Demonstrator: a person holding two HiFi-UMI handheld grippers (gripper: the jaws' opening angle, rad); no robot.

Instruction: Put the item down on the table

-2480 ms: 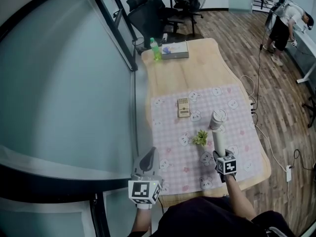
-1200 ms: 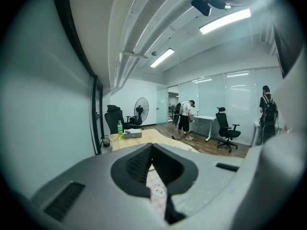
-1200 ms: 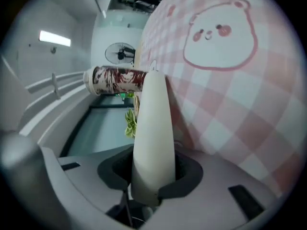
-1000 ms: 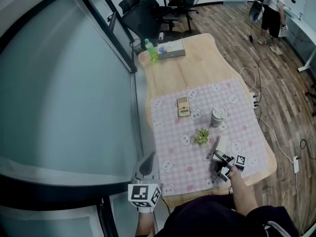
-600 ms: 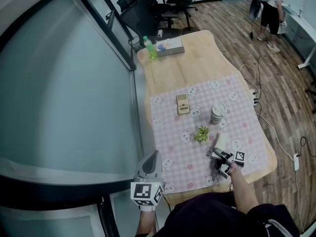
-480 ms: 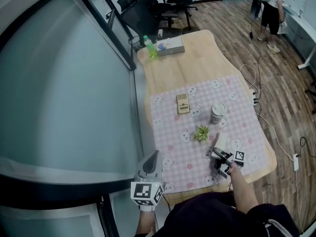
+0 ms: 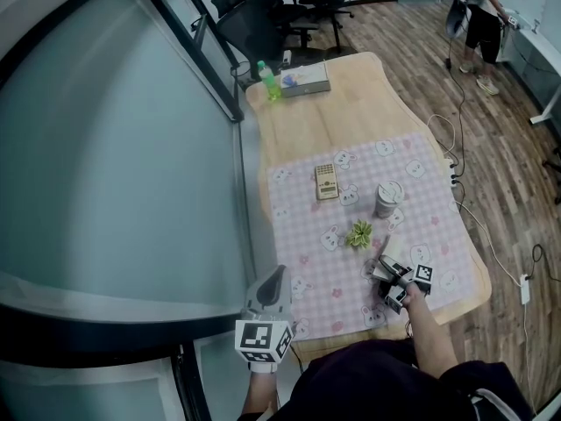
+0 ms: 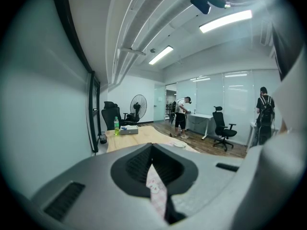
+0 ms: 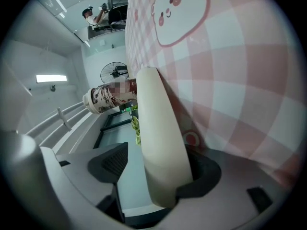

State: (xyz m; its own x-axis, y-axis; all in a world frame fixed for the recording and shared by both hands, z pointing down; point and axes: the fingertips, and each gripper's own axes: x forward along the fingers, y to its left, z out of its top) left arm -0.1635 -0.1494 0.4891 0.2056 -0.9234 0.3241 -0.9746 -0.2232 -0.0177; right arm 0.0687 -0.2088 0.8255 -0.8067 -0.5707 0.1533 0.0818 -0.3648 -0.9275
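A cream tube (image 7: 391, 254) lies on the pink checked tablecloth (image 7: 421, 191) near the table's front right. In the right gripper view the tube (image 9: 158, 143) rests against the cloth. My right gripper (image 7: 387, 274) still has it between its jaws, which are opening. A gap shows between the left jaw and the tube, and the other side is hidden behind the tube. My left gripper (image 7: 271, 279) hangs off the table's front left corner. In its own view that left gripper (image 8: 156, 176) has its jaws together and holds nothing.
On the cloth stand a printed paper cup (image 7: 387, 197), a small green plant (image 7: 358, 234) and a calculator (image 7: 326, 181). A green bottle (image 7: 266, 79) and a flat box (image 7: 304, 79) sit at the far end. A glass wall runs along the left. Office chairs (image 7: 263, 24) stand beyond.
The right gripper has brought the tube down from a raised tilt onto the cloth and stayed low beside it. The left gripper has hardly moved.
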